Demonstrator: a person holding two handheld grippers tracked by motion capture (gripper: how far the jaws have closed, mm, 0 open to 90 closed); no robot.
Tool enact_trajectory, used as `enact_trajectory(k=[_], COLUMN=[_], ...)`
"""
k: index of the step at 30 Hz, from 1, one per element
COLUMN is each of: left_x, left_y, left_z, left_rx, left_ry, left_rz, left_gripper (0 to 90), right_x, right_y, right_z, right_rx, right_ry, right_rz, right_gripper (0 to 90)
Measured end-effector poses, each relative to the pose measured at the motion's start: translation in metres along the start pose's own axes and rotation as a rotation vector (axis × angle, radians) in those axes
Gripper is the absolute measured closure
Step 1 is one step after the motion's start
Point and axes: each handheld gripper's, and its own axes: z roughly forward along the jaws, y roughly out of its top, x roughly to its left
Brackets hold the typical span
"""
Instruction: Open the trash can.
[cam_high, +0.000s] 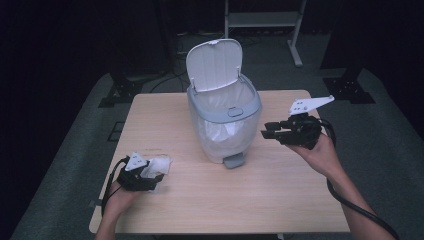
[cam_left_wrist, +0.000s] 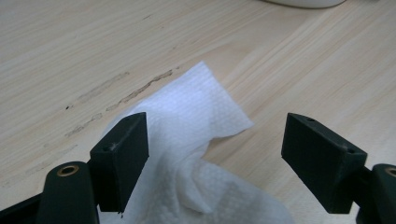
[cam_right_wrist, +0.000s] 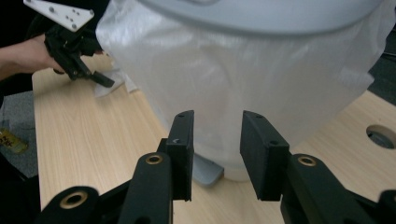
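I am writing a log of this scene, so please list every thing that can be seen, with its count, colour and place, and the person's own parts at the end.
pedal bin: one, pale grey with a clear liner bag, middle of the table, lid up
pedal: one, grey, at the bin's foot on the near side
paper tissue: one, white, crumpled, lying on the table near its left front corner
table: one, light wood, on grey carpet
white frame: one, on the floor behind the table
left gripper: one, black, open, jaws on either side of the tissue
right gripper: one, black, open, held above the table to the right of the bin, pointing at it
hands: two, coming in from the near edge
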Motion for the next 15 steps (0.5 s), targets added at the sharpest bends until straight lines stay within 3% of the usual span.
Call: enact_trajectory(k=[10,15], left_x=[0.013,0.016], left_y=[-0.008,-0.011], left_z=[0.004,0.006], left_rx=[0.025,0.043], left_ry=[0.022,0.013], left_rz=[-0.056,-0.072], left_gripper=[27.5,32.0], right_x=[-0.004,-0.006], right_y=[-0.030,-0.044], right_z=[0.003,0.005], right_rx=[0.030,0.047], right_ry=[0.003,0.001], right_rz=[0.033,0.047], right_gripper=[59.5,57.0])
